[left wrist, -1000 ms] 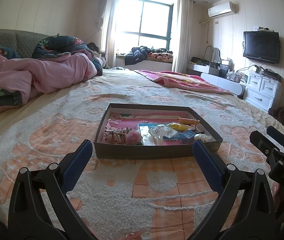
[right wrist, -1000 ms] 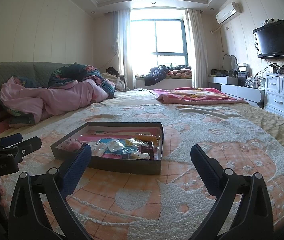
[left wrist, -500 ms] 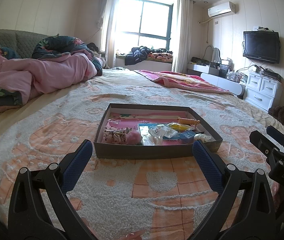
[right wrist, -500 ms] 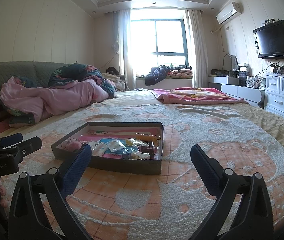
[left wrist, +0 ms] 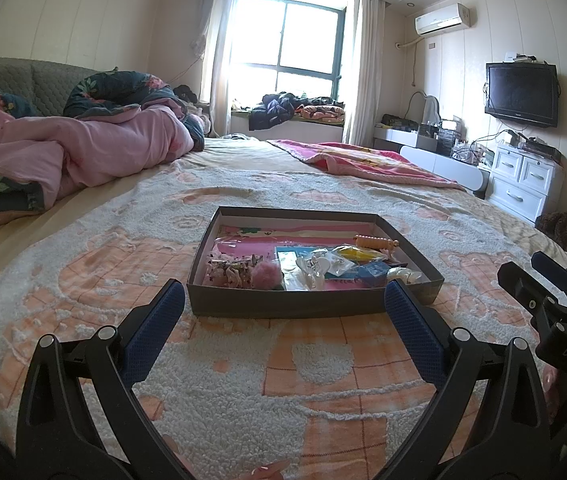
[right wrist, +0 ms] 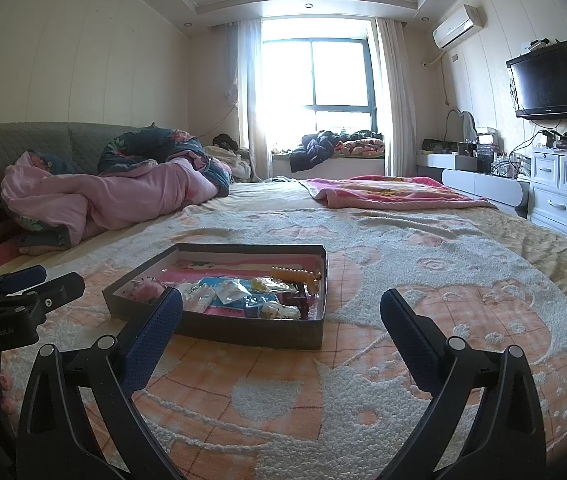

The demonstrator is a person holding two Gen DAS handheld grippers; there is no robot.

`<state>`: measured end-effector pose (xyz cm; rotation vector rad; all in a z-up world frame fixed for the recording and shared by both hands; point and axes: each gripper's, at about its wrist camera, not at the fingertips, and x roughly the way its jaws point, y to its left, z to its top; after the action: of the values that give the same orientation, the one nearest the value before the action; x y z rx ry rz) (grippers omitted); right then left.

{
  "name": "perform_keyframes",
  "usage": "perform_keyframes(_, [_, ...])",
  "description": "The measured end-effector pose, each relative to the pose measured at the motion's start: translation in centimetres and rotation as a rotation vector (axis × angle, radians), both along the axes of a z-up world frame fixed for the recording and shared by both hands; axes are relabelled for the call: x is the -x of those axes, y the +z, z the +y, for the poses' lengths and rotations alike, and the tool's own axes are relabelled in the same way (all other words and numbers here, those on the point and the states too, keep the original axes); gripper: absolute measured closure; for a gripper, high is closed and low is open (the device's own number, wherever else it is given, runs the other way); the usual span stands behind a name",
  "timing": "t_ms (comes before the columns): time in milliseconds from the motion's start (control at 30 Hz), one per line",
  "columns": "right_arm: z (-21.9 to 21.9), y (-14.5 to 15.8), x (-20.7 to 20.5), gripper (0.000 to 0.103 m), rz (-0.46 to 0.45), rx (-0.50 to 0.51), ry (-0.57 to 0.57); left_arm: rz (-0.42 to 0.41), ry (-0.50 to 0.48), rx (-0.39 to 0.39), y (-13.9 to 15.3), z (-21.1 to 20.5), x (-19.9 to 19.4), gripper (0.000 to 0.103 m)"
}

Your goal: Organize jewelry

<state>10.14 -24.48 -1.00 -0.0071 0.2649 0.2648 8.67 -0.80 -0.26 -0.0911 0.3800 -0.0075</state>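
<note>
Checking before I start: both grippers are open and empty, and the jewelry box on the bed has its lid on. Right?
Not quite. The box has no lid on: the left wrist view looks straight into it, at the pink pompom and packets inside. The rest holds: the left gripper and right gripper are open and empty, and the box sits on the bed.

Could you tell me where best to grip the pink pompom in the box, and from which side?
Probably from above, pinching the fluffy ball of the pink pompom itself: it lies against the box's near wall, so that wall blocks a level approach.
</note>
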Motion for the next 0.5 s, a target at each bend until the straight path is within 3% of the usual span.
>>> perform_keyframes(500, [0.21,-0.06,-0.1,0.006,0.006,0.007,-0.003,0.001,0.025,-0.011,0.25,0.36,-0.02,0.011])
